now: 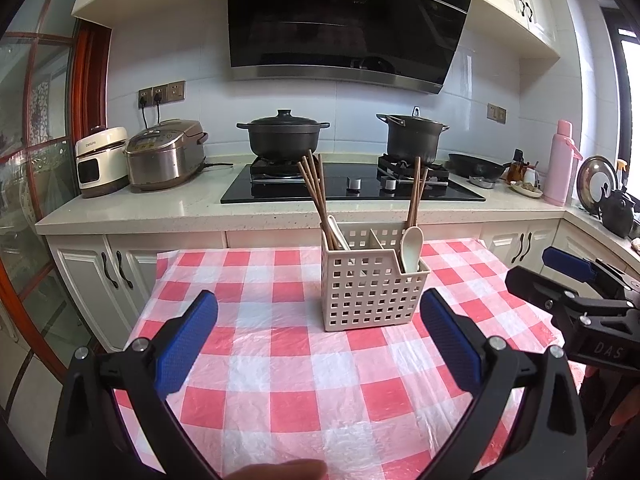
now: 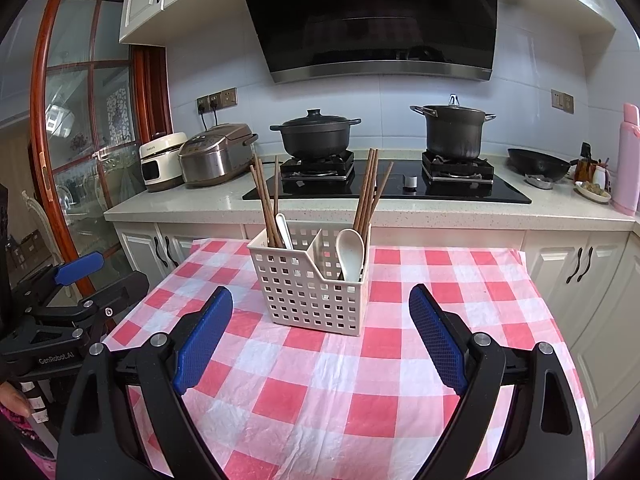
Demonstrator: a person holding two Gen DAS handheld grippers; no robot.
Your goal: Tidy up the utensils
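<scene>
Left gripper [image 1: 318,340] and right gripper [image 2: 320,334]: both spread wide, empty, above the checked tablecloth [image 2: 400,360]. Caddy [image 2: 310,286] at 12 o'clock holds chopsticks [image 2: 370,192] and spoons [image 2: 350,254]. Chopsticks likely light, stiff, slippery; pinch mid-shaft.

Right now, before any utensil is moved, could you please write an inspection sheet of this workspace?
Surface: red-and-white checked plastic tablecloth, wrinkled.
Job's things: beige perforated plastic utensil caddy, two compartments; brown wooden chopsticks and a white spoon handle in the left, more chopsticks and a white ceramic spoon in the right.
Clutter: nothing seen on the cloth.
Grippers: left hand-held gripper open, empty; right hand-held gripper open, empty.
Cables: two black plugs at the wall sockets.
Surroundings: black lidded pots on the gas hob, rice cooker.
</scene>
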